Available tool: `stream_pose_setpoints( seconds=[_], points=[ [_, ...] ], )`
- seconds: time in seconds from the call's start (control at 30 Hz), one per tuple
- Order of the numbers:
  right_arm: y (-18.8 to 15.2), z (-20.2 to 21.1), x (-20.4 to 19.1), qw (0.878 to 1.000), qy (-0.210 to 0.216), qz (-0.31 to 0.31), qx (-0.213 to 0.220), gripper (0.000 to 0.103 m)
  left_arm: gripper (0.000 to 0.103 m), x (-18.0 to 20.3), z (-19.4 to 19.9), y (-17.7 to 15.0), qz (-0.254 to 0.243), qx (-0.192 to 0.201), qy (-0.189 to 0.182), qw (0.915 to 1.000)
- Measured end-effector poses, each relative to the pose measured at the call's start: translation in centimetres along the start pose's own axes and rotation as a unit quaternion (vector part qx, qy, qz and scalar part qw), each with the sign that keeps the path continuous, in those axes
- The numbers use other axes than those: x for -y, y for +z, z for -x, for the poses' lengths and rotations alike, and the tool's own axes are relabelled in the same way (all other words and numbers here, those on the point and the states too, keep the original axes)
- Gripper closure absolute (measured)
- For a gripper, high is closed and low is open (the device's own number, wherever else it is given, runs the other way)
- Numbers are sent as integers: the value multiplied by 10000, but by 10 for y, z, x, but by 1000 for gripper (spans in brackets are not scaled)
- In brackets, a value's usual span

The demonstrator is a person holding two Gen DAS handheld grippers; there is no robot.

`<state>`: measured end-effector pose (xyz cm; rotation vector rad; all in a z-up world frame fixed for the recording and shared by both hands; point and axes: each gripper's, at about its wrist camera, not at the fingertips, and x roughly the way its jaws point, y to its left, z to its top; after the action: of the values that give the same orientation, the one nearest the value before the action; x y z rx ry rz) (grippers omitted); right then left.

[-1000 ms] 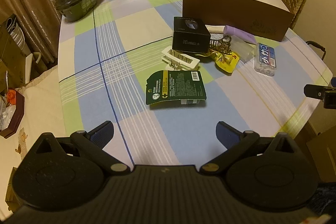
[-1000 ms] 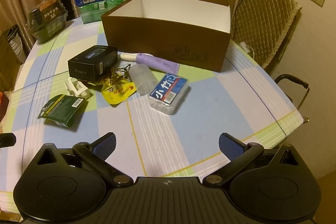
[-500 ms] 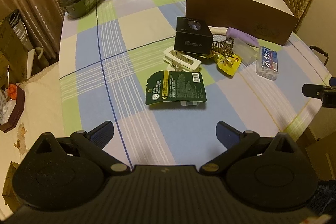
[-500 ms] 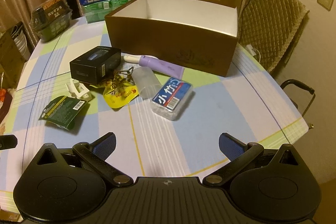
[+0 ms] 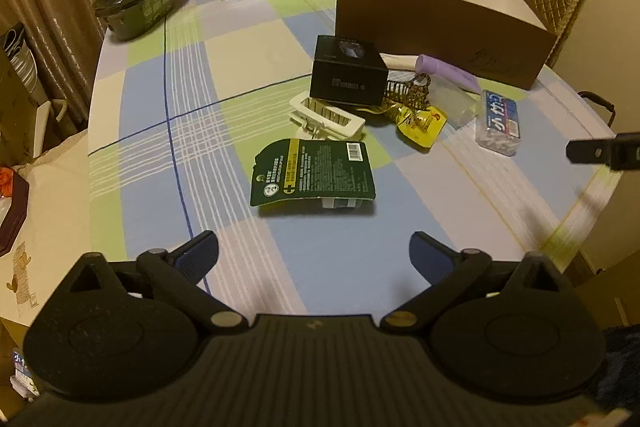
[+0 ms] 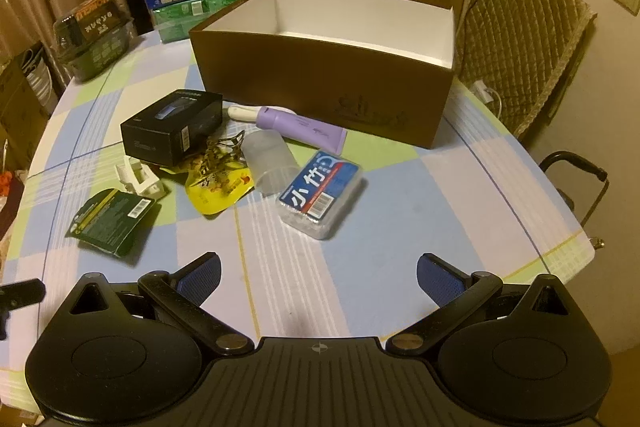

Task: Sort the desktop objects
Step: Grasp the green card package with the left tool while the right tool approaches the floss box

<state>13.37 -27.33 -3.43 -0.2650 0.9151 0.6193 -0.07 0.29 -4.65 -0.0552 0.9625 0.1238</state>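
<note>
While "小竹" is read on the blue-labelled plastic case (image 6: pixel 320 195), it is seen lying ahead of the right gripper (image 6: pixel 319 277) — jaws spread, nothing held; the left gripper (image 5: pixel 314 255) is likewise released, behind the green packet (image 5: pixel 314 173).

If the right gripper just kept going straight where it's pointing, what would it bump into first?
Probably the clear box with the blue label. It lies on the table straight ahead of the open right gripper, with only bare tablecloth between them. The big brown box sits farther behind. Depth is hard to judge here.
</note>
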Motion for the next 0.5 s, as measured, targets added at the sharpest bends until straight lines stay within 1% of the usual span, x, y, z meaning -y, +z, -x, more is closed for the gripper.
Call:
stream_pose_setpoints(
  seconds=[0.1, 0.17, 0.27, 0.37, 0.4, 0.43, 0.47, 0.5],
  points=[
    [3, -5, 4, 10000, 38, 9, -50, 2, 10, 0, -13, -6, 55, -23, 24, 10000],
    [6, -9, 7, 9999, 64, 9, -88, 2, 15, 0, -21, -10, 97, 8, 5, 10000],
    [9, -13, 12, 9999, 83, 9, -135, 2, 21, 2, -33, -14, 125, 65, -5, 9999],
    [13, -17, 17, 9998, 94, 33, -159, 2, 24, 5, -46, -17, 191, 90, -8, 9998],
    [14, -19, 19, 9998, 95, 41, -163, 2, 26, 5, -51, -18, 225, 68, -24, 9997],
    [15, -20, 21, 9998, 97, 44, -172, 2, 31, 6, -56, -18, 245, 40, -48, 9997],
    [16, -22, 23, 9998, 95, 46, -189, 2, 33, 7, -61, -18, 261, 19, -50, 9996],
    [17, -23, 25, 9997, 90, 41, -202, 2, 34, 8, -65, -18, 289, 18, -38, 9996]
  ],
)
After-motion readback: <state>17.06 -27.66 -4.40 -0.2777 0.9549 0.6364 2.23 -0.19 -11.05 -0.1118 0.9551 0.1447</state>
